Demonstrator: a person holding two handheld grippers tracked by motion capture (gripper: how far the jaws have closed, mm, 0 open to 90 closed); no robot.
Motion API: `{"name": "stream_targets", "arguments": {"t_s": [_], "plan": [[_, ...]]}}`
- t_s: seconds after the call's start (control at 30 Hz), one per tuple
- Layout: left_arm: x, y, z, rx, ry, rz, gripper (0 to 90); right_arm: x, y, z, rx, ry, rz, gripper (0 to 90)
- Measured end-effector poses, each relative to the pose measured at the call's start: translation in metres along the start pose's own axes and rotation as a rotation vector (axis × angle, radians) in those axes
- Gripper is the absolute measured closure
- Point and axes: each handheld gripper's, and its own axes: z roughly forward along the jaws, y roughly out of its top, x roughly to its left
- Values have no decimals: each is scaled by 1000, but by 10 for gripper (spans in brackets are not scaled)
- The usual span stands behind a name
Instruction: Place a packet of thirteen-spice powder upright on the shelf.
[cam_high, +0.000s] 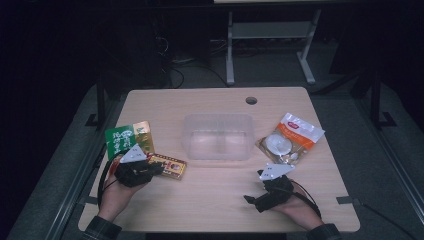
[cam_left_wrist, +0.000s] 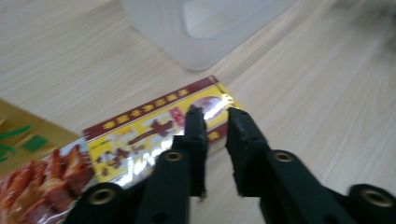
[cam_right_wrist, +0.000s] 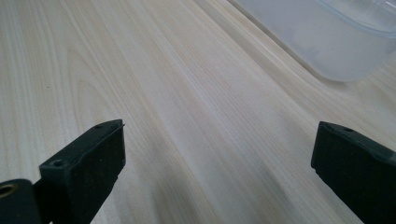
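Yellow-and-maroon packet: flat foil snack packet (cam_left_wrist: 154, 135), printed, lying on the light wooden desk (cam_high: 215, 200); the left gripper (cam_left_wrist: 212, 114) has its tips over the packet's near-right end.
Left gripper state: jaws narrowed to a slim gap, packet end lying between or just under the tips; whether the pads actually pinch the foil I cannot tell from the left gripper view.
Packet long axis: runs from the gripper tips away to the gripper's left, crosswise to the jaws, so any grip sits at one end, not mid-length.
Neighbour: green-and-gold printed pouch (cam_high: 129, 139) sits just behind and left of the left gripper (cam_high: 150, 169), its corner touching or overlapping the packet's far end.
Likely target: clear rectangular plastic tub (cam_high: 217, 136), ahead and to the right of the left gripper, near, no obstacle between.
Nearer hand: left, by a wide margin.
Right gripper: (cam_high: 257, 199) jaws spread wide, holding nothing, bare desk between them (cam_right_wrist: 210, 154); tub corner ahead-right of it.
Right-side item: white-and-orange clear-window bag (cam_high: 290, 139), ahead of the right gripper, apart from it.
Judgement: an end-held packet will droop; lift before swinging towards the tub.
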Motion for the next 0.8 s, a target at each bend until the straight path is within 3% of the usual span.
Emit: {"name": "stream_targets", "arguments": {"t_s": [0.13, 0.4, 0.63, 0.8], "plan": [[12, 0, -4, -8, 27, -25, 895, 0, 0, 1, 1, -1, -3, 26], [40, -1, -3, -14, 121, -71, 896, -1, 0, 0, 3, -2, 1, 26], [61, -4, 15, 1, 153, -103, 897, 0, -1, 1, 7, -6, -6, 26], [68, -7, 29, 45, 165, -118, 897, -1, -1, 1, 9, -8, -3, 27]]}}
